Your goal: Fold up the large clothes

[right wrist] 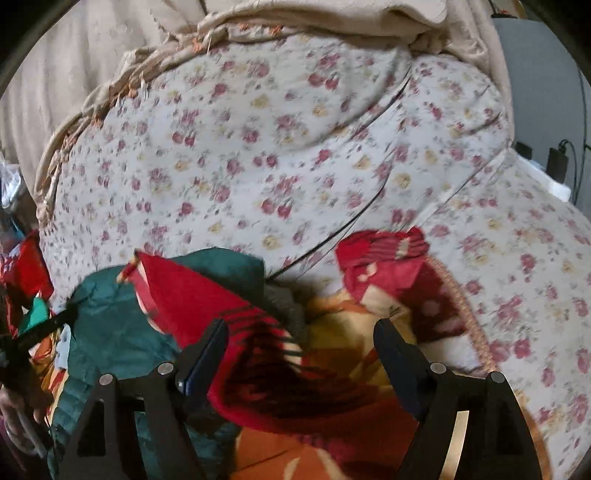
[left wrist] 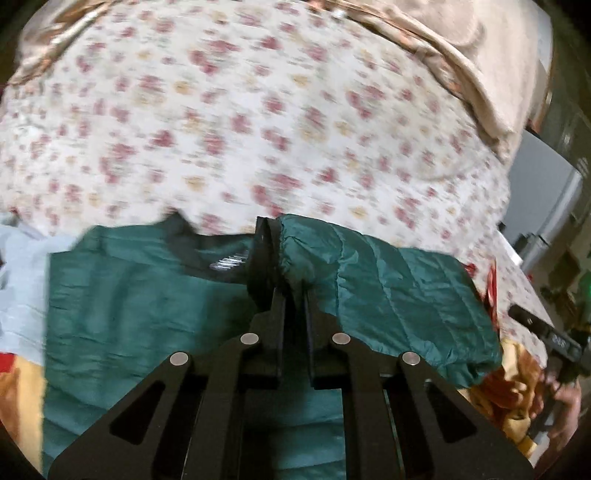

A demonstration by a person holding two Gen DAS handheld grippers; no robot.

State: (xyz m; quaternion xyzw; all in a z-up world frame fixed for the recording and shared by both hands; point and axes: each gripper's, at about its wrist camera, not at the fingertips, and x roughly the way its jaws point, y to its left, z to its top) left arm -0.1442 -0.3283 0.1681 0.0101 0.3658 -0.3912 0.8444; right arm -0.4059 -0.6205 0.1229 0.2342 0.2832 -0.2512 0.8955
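Note:
A dark green puffer jacket (left wrist: 129, 295) lies on a floral bedsheet (left wrist: 258, 110). My left gripper (left wrist: 293, 284) is shut on the cuff of the green sleeve (left wrist: 388, 288) and holds it over the jacket's body near the black collar. In the right wrist view the jacket (right wrist: 110, 332) shows at the lower left, partly under a red cloth (right wrist: 207, 306). My right gripper (right wrist: 301, 332) is open and empty above the red cloth and an orange patterned blanket (right wrist: 332, 332). It also shows far right in the left wrist view (left wrist: 554, 339).
A beige quilt (right wrist: 332, 14) is bunched along the far side of the bed. A pale blue cloth (left wrist: 18, 280) lies left of the jacket. A red patterned cloth (right wrist: 388, 266) sits by the blanket. A grey wall (right wrist: 535, 74) with plugged chargers (right wrist: 556, 162) stands at right.

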